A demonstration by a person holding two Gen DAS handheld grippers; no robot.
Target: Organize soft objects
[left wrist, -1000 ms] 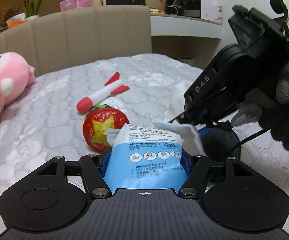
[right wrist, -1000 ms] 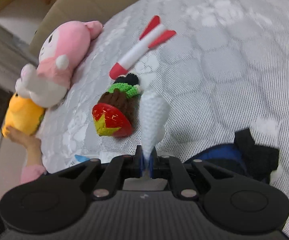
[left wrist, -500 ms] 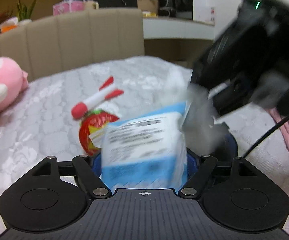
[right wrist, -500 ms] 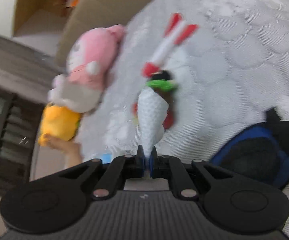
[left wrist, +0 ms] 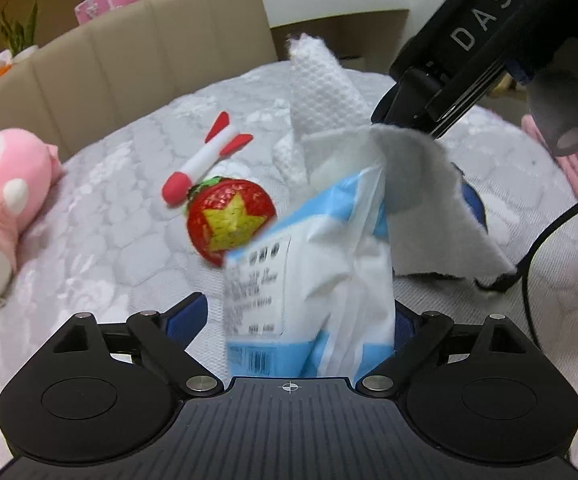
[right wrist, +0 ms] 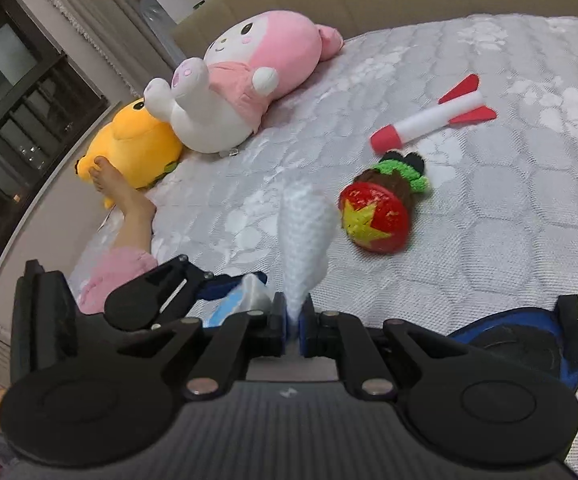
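Observation:
A blue and white tissue pack [left wrist: 309, 280] stands tilted between the fingers of my left gripper [left wrist: 295, 320]. The jaws are opening, with a gap between the pack and the left pad [left wrist: 189, 316]. A white tissue sheet [left wrist: 325, 92] sticks up out of the pack. My right gripper [left wrist: 385, 120] is above and to the right of the pack, shut on that sheet. In the right wrist view the right gripper [right wrist: 294, 320] pinches the tissue [right wrist: 305, 232], which fans out ahead of it. The left gripper [right wrist: 225, 284] and the pack [right wrist: 241, 300] show just below left.
On the quilted bed [right wrist: 489, 200] lie a knitted strawberry toy [right wrist: 377, 216], a red and white foam rocket [right wrist: 429, 120], a pink plush [right wrist: 257, 60] and a yellow plush [right wrist: 133, 144]. A person's foot [right wrist: 121, 192] rests by the yellow plush. A blue and black pouch [right wrist: 529, 344] lies at the right.
The right gripper has risen and rolled, drawing the tissue up out of the pack. The left jaws have spread wider, and the pack has tilted and turned between them.

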